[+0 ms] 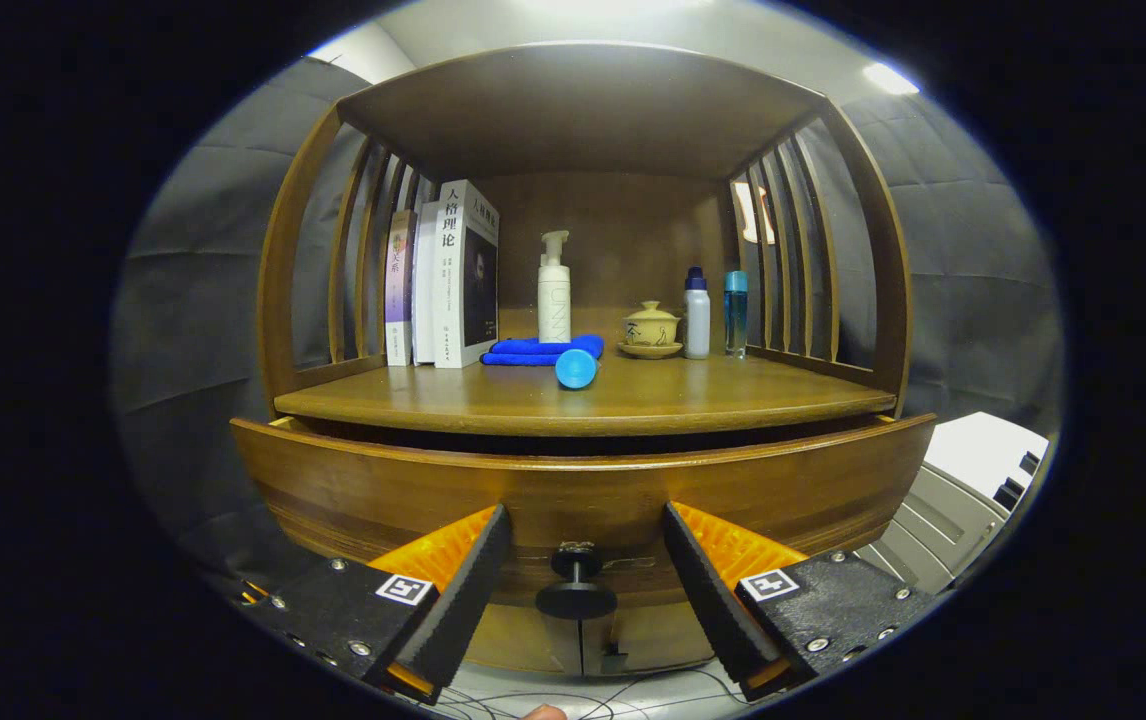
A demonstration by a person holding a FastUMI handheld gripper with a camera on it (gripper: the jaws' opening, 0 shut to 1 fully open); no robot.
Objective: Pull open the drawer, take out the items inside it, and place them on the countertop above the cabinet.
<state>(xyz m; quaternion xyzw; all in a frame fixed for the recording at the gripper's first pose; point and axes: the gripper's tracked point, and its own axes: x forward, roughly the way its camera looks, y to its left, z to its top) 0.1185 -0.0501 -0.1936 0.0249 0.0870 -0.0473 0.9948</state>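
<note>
A brown wooden drawer front (353, 490) stands out a little from the cabinet, with a dark gap between it and the countertop (413, 398) above. Its small dark round knob (576, 583) sits between my fingers, clear of both. My gripper (581, 560) is open, one finger on each side of the knob, tips close to the drawer face. The drawer's inside is hidden. A blue cylinder (576, 368) lies on the countertop near its front edge.
On the countertop under a wooden shelf roof stand books (443, 275), a white pump bottle (554, 290), a folded blue cloth (533, 350), a small lidded teacup (651, 330) and two small bottles (716, 312). A white appliance (973, 480) sits to the right. Cables lie on the floor below.
</note>
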